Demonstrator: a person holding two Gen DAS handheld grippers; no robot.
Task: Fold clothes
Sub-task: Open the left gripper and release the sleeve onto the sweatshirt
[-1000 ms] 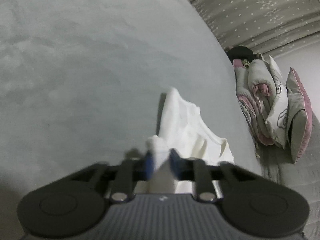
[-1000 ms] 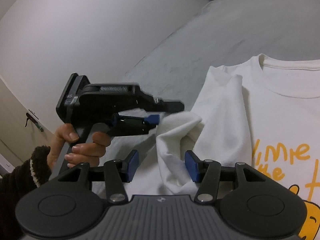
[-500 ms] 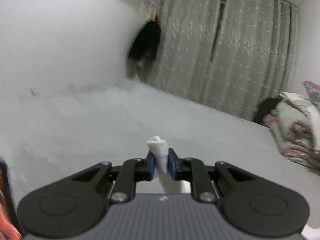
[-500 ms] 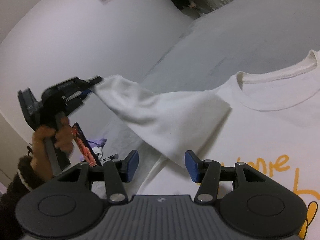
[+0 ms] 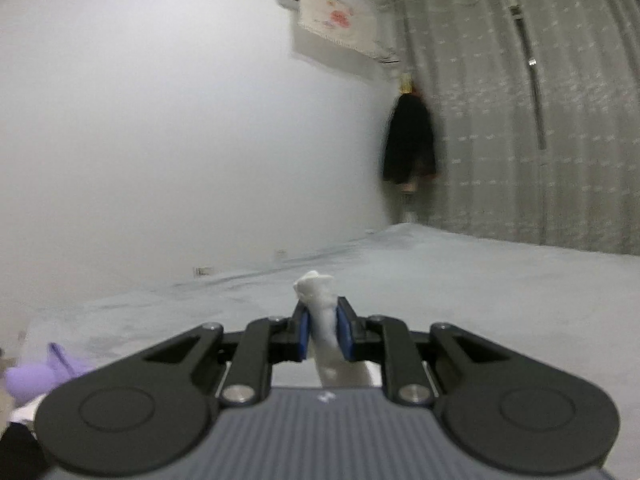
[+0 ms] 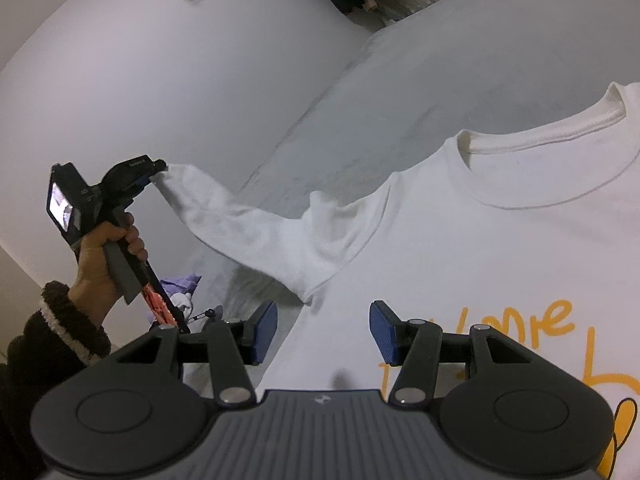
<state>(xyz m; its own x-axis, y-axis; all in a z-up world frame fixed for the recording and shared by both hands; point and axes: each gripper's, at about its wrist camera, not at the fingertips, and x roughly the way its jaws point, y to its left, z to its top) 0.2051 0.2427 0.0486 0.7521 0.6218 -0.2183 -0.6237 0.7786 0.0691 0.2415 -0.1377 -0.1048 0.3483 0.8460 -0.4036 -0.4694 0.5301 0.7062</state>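
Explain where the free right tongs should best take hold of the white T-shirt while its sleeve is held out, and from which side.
Probably the underarm seam, from directly above. The left tongs hold the sleeve out taut, so cloth creases there, just ahead of the open right tongs, while the T-shirt body lies flat on the bed.
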